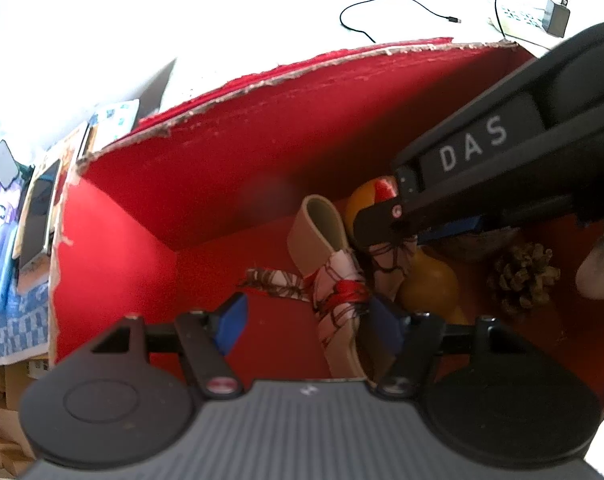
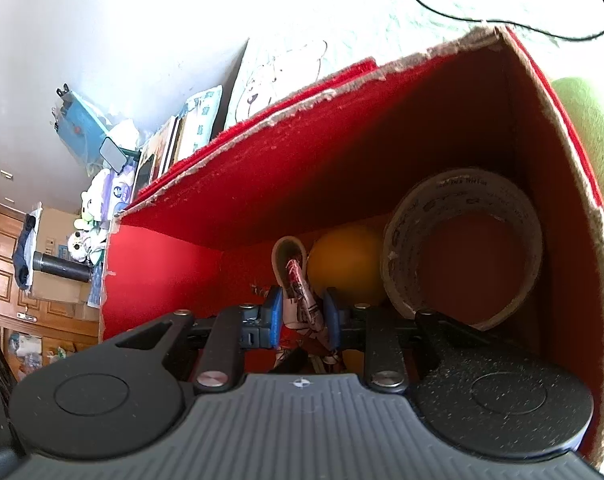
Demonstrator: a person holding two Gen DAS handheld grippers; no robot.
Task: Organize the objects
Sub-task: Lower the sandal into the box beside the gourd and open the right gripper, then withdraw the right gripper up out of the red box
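Red box (image 1: 230, 152) holds our headband (image 1: 334, 264), ball (image 2: 344, 266), pinecone (image 1: 522, 280) and tape roll (image 2: 462, 248); right gripper (image 2: 302, 316) clamps the headband, left gripper (image 1: 306, 320) stands open around it; "DAS" marks the right gripper

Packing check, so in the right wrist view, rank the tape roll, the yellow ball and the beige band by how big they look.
1. tape roll
2. yellow ball
3. beige band, though partly hidden behind the right gripper.
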